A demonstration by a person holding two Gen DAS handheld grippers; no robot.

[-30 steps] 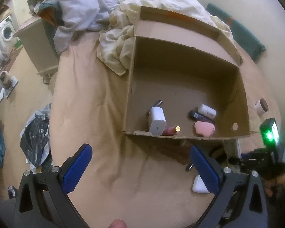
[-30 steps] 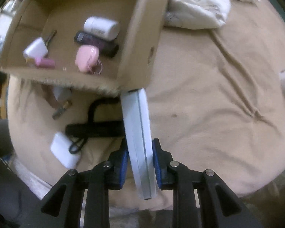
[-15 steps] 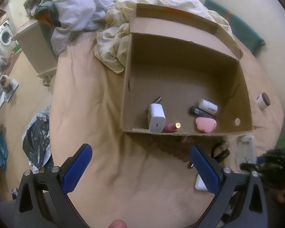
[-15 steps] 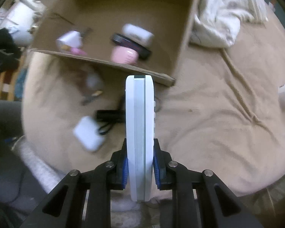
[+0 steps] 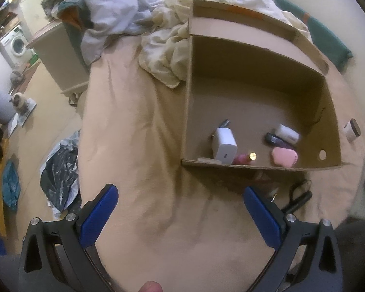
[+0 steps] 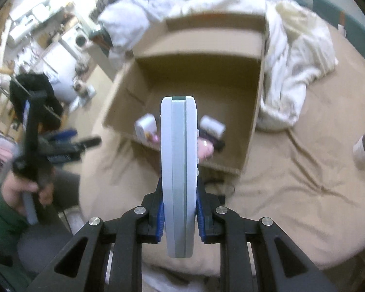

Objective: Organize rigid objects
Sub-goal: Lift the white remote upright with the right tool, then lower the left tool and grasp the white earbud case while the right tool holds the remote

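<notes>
Looking along the left wrist view, the left gripper (image 5: 180,209) hangs above the tan bedspread (image 5: 138,146) with its blue pads spread wide and nothing between them. Ahead sits an open cardboard box (image 5: 328,131). Inside it, near the front wall, lie a white charger block (image 5: 224,146), a pink tube with a gold cap (image 5: 244,158), a pink oval case (image 5: 284,156), a dark slim device (image 5: 278,141) and a white cylinder (image 5: 287,133) touching that device. A crumpled cream sheet (image 5: 165,56) presses against the box's left rear corner. In front of the box a black cable (image 5: 298,194) lies on the bedspread, and a small white jar with a brown lid (image 5: 352,130) stands to the box's right. On the floor at left are a black plastic bag (image 5: 59,177) and a washing machine (image 5: 16,44). No writing is legible.

In the right wrist view, the right gripper (image 6: 179,213) is clamped tight on a white remote control (image 6: 178,170), held edge-on and upright, its side buttons facing right. The remote hangs in front of the box and blocks the middle of its interior; the charger block and the white cylinder show on either side. The jar stands at right on the bedspread. At left, blurred, a hand (image 6: 24,189) grips the other gripper's handle. No label can be read.
</notes>
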